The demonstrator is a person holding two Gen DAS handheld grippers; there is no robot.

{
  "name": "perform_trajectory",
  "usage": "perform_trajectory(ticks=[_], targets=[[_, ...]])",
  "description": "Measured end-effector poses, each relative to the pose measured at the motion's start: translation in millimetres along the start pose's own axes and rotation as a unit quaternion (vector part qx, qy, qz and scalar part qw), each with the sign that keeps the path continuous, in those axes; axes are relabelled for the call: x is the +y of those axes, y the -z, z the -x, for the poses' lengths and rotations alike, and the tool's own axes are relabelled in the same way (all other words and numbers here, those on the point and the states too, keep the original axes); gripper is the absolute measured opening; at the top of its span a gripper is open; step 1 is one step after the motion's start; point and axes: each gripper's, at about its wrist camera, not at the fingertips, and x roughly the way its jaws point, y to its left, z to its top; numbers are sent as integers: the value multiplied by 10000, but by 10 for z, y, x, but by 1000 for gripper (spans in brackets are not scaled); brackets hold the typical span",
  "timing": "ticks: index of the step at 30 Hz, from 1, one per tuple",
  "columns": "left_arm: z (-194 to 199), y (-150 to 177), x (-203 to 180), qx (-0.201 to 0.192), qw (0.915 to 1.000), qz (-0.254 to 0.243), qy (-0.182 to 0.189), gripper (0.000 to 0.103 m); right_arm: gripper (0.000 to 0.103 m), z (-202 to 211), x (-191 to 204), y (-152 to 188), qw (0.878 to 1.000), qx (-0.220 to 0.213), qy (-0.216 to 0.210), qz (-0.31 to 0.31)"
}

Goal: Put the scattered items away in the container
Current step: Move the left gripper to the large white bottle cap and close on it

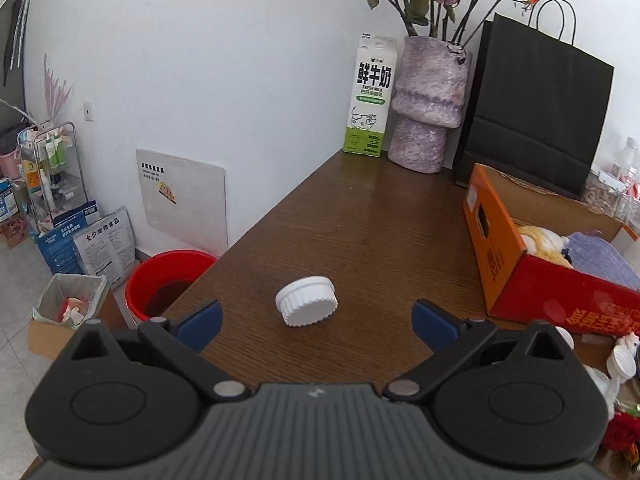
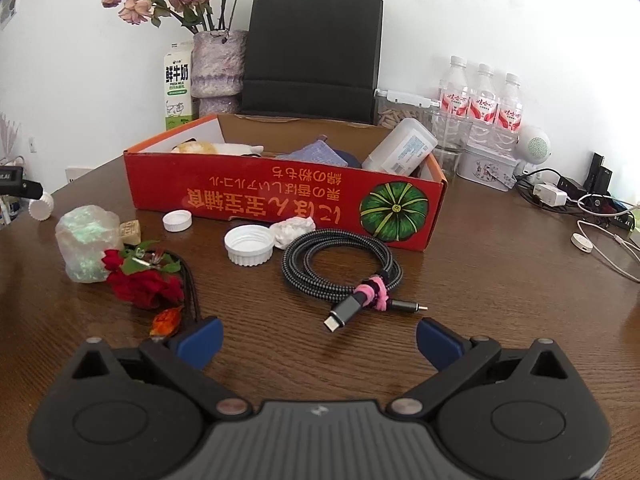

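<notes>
A red and orange cardboard box (image 2: 280,196) stands open on the wooden table; it also shows in the left wrist view (image 1: 500,256). It holds a plush toy, a blue cloth and a white bottle (image 2: 400,148). My left gripper (image 1: 316,326) is open, with a white ribbed cap (image 1: 307,300) lying on its side just ahead between the fingers. My right gripper (image 2: 318,342) is open and empty above the table, just short of a coiled braided cable (image 2: 340,268) with a pink tie. Two white caps (image 2: 249,245) (image 2: 177,220), a crumpled tissue (image 2: 292,229), a greenish lump (image 2: 88,248) and red artificial flowers (image 2: 140,280) lie in front of the box.
A milk carton (image 1: 369,100), a vase of dried roses (image 1: 428,108) and a black paper bag (image 1: 536,108) stand at the back. Water bottles (image 2: 480,100), a tin and chargers with cables (image 2: 580,208) sit right. A red bucket (image 1: 168,280) stands on the floor past the table's left edge.
</notes>
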Motion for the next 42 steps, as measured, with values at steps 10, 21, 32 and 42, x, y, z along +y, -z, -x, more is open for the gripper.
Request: perform_trajectory(ticks=[10, 21, 32, 42], targets=[[-357, -18, 68, 270, 9991, 181, -258, 79, 103, -214, -171, -106, 9995, -105, 101, -293], [-415, 0, 59, 288, 9993, 199, -132, 41, 103, -233, -263, -73, 9984, -131, 59, -549], [-137, 62, -94, -139, 9999, -20, 78, 41, 103, -225, -277, -68, 9979, -151, 110, -628], [384, 168, -581, -543, 9916, -263, 1143, 41, 103, -383, -255, -165, 9996, 123, -26, -244]])
